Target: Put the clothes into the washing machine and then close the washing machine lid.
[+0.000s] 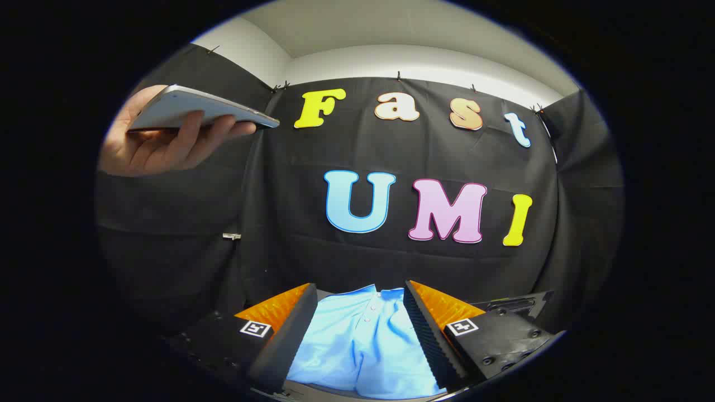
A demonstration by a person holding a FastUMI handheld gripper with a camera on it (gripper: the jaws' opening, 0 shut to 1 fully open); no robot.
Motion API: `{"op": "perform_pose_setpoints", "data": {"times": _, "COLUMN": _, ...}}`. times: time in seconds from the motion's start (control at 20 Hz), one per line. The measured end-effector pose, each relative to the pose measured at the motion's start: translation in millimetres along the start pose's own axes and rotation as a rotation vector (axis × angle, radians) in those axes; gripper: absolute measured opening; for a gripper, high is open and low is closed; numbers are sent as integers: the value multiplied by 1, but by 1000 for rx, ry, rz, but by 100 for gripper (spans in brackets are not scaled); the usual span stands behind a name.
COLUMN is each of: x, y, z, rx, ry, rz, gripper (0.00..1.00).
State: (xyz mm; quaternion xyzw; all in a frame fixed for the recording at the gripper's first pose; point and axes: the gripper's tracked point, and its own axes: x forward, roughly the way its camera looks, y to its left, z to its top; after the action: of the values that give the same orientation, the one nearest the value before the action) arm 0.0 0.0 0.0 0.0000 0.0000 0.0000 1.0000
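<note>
One blue shirt [363, 346] between the spread claw [360, 324] fingers.

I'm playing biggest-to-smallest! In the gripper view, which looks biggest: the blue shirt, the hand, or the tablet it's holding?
1. Blue shirt, between the open fingers.
2. Hand and tablet: look alike, so I won't rank them.

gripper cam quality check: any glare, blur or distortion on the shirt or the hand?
Gripper view: strong fisheye bending at the rim; the blue shirt between the open gripper fingers is sharp, brightly lit, slightly washed out low down; the hand holding a flat device is curved by distortion but unblurred; the booth wall stays dim.
</note>
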Motion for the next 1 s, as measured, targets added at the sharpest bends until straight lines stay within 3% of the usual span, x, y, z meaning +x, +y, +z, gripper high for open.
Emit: {"op": "perform_pose_setpoints", "data": {"times": 1.0, "x": 6, "y": -2, "z": -3, "rx": -37, "ry": 25, "rz": -2, "gripper": 98}}
